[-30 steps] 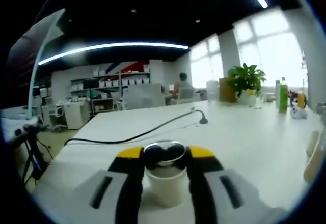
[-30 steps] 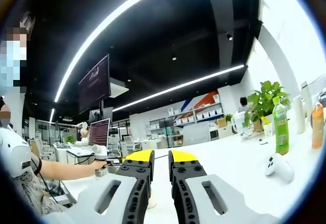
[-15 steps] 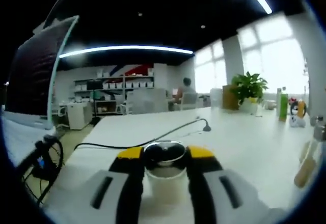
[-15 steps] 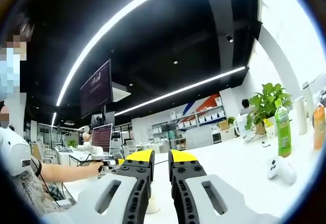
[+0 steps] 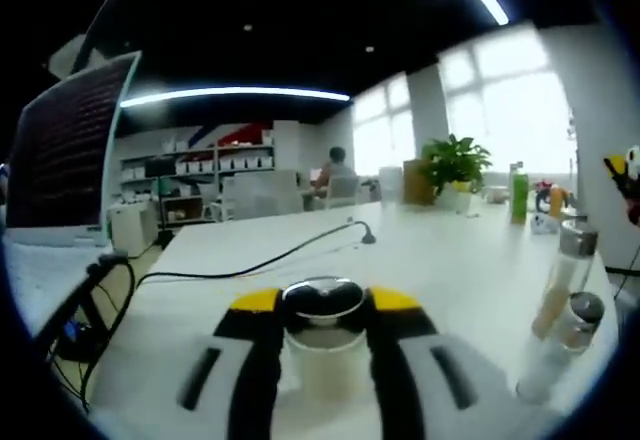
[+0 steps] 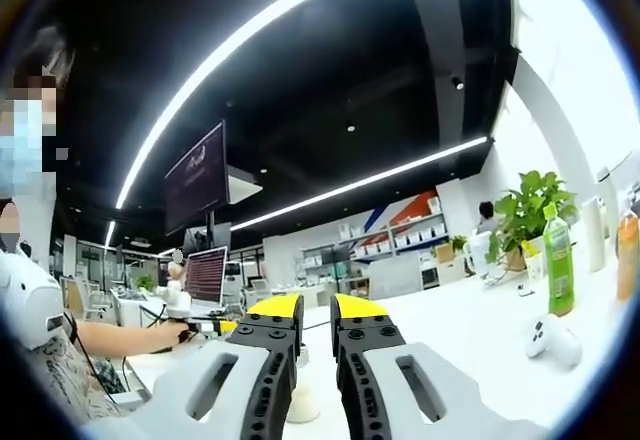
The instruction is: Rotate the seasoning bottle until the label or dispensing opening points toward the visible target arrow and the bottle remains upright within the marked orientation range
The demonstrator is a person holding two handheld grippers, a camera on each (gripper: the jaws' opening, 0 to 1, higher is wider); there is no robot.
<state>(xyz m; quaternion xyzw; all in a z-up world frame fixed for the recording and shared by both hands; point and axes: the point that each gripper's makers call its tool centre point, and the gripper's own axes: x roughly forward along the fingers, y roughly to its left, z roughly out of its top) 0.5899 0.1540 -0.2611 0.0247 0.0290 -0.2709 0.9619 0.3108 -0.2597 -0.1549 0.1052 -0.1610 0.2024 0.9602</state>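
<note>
In the left gripper view, my left gripper [image 5: 322, 312] is shut on a white seasoning bottle [image 5: 325, 365] with a shiny dark cap [image 5: 322, 300]. The yellow-tipped jaws press on both sides just below the cap. The bottle stands upright over the white table [image 5: 440, 260]. No arrow or label can be made out. In the right gripper view, my right gripper [image 6: 316, 312] hovers above the table, its jaws shut to a narrow slit with nothing held. A small white object [image 6: 300, 402] shows low down through that slit.
Two glass shakers [image 5: 562, 295] stand at the right of the left gripper view, and a black cable [image 5: 250, 260] crosses the table. A monitor [image 5: 60, 160] is on the left. A green bottle [image 6: 558, 260], a white controller [image 6: 550, 336], a plant [image 6: 535, 205] and a person's arm [image 6: 120, 338] appear in the right gripper view.
The left gripper view has swung, bringing the two shakers into sight on the right; the bottle stays gripped. The right gripper view has barely shifted.
</note>
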